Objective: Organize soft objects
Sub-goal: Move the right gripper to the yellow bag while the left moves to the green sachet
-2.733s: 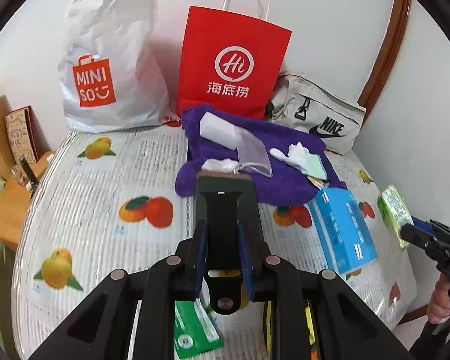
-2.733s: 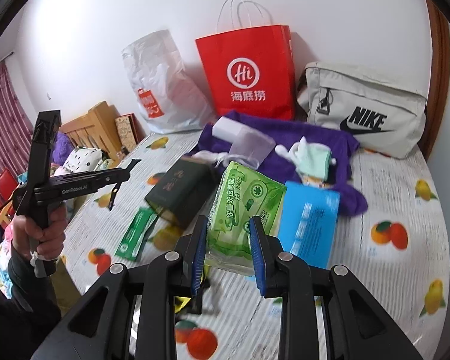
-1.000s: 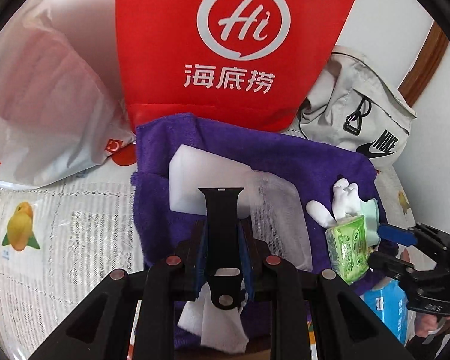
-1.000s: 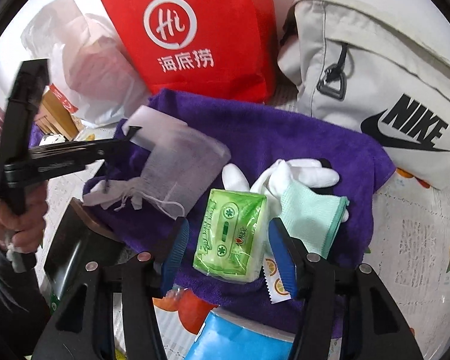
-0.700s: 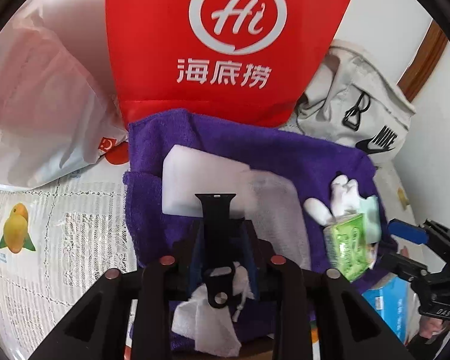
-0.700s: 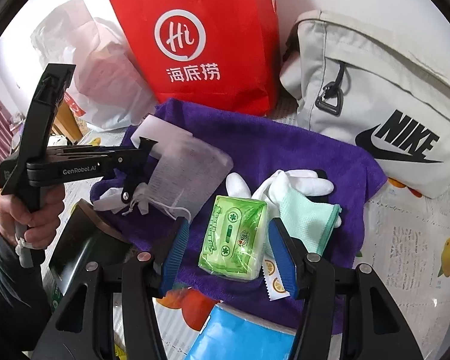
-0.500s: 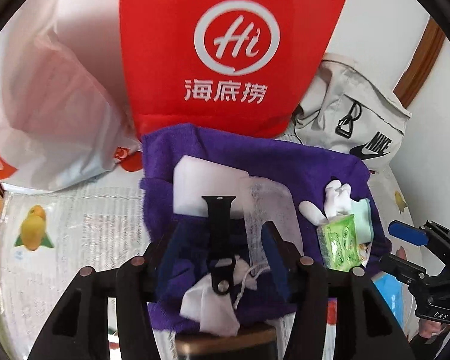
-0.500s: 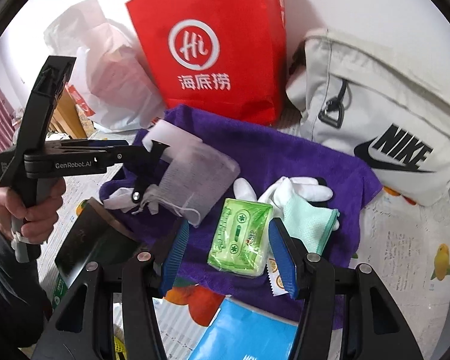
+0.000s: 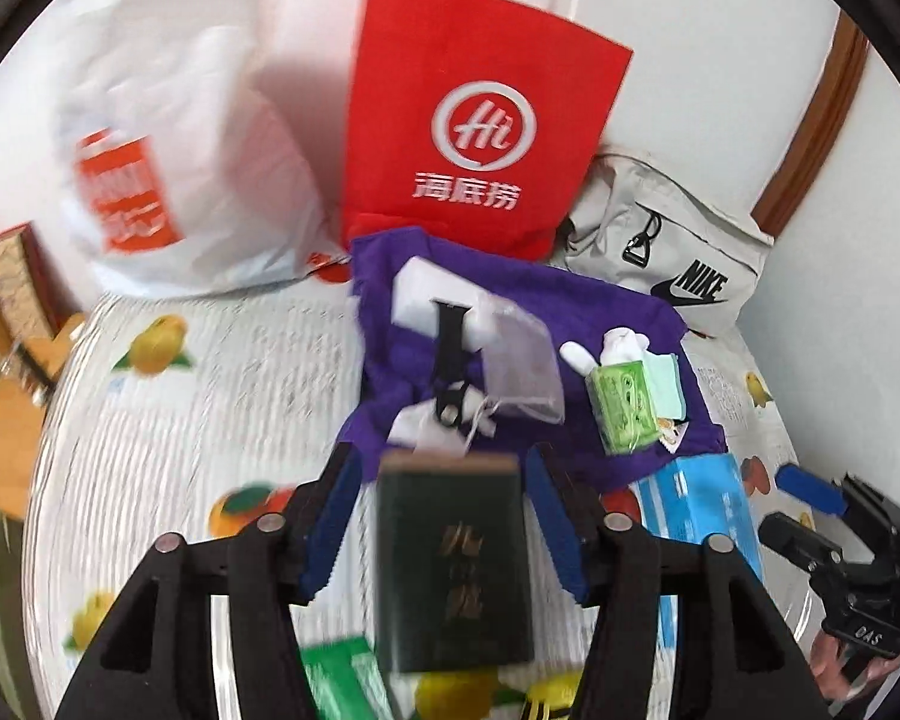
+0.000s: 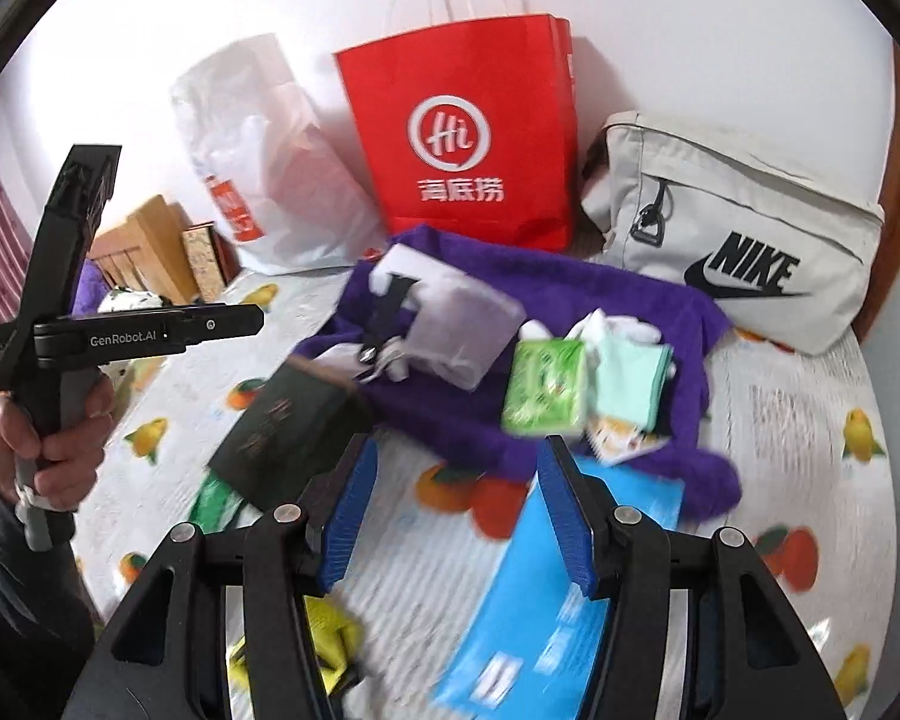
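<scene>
Left wrist view: the left gripper (image 9: 444,516), jaws opening and empty, frames a dark green rectangular booklet (image 9: 455,564), long axis pointing away.

Right wrist view: the right gripper (image 10: 459,510), half-wide and empty, hangs nearest the flat blue plastic pack (image 10: 546,588); the purple towel (image 10: 576,294) lies beyond.

Pretty bright on my end, soft even daylight with no harsh glare, and the white wall (image 9: 690,60) is nearly blown out. The red paper bag (image 9: 480,120) throws a soft shadow onto the wall to its left in the left wrist view. Motion blur is heavy: the white plastic bag (image 9: 168,180) left of the red bag is smeared, its logo unreadable, and the fruit-print tablecloth (image 10: 438,570) below streaks badly. The dark green box (image 9: 453,564) below the red bag looks soft. Fisheye bends everything, with black vignette corners. Red bag logo stays fairly sharp in the right wrist view.
</scene>
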